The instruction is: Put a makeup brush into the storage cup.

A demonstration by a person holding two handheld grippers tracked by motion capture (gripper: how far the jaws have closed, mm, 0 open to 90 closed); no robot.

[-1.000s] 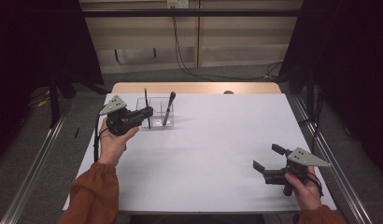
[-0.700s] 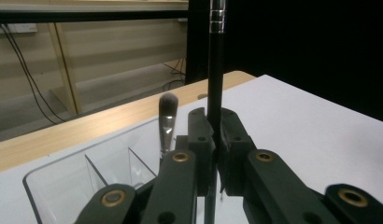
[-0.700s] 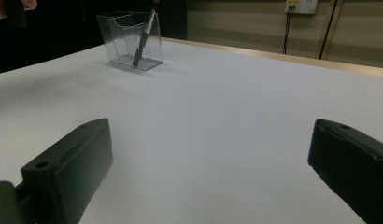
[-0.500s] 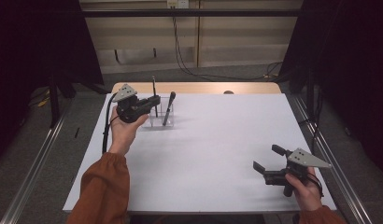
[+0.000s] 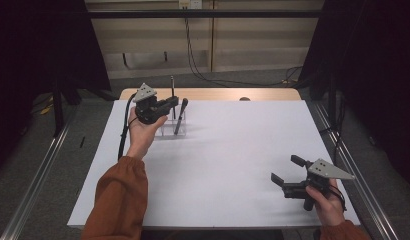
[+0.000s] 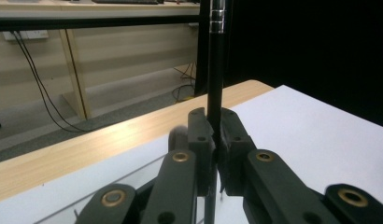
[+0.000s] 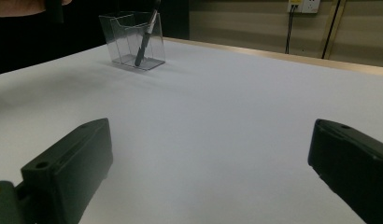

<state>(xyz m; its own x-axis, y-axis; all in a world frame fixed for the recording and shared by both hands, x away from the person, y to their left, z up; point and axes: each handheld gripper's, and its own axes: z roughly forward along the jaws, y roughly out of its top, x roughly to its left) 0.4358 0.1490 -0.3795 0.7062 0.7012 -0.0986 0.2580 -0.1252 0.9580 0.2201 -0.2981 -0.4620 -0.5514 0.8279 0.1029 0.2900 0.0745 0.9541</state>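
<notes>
My left gripper [image 5: 169, 105] [image 6: 216, 140] is shut on a thin black pen [image 5: 172, 86] [image 6: 216, 70], which stands upright between the pads. It hovers over the clear plastic holder [image 5: 165, 131] [image 7: 129, 42] at the table's far left. A thicker black marker [image 5: 181, 115] [image 7: 145, 39] leans inside that holder. My right gripper [image 5: 287, 169] [image 7: 210, 163] rests at the near right of the white table, jaws wide open with nothing between them.
The white tabletop [image 5: 233, 150] ends in a wooden strip [image 5: 218, 94] at the far edge. Metal rails [image 5: 38, 165] run along both sides on the floor. Cables [image 5: 193, 55] hang down the wall behind.
The left hand has carried the upright pen away from me and to the right, from beside the holder to above it. The right gripper has stayed put.
</notes>
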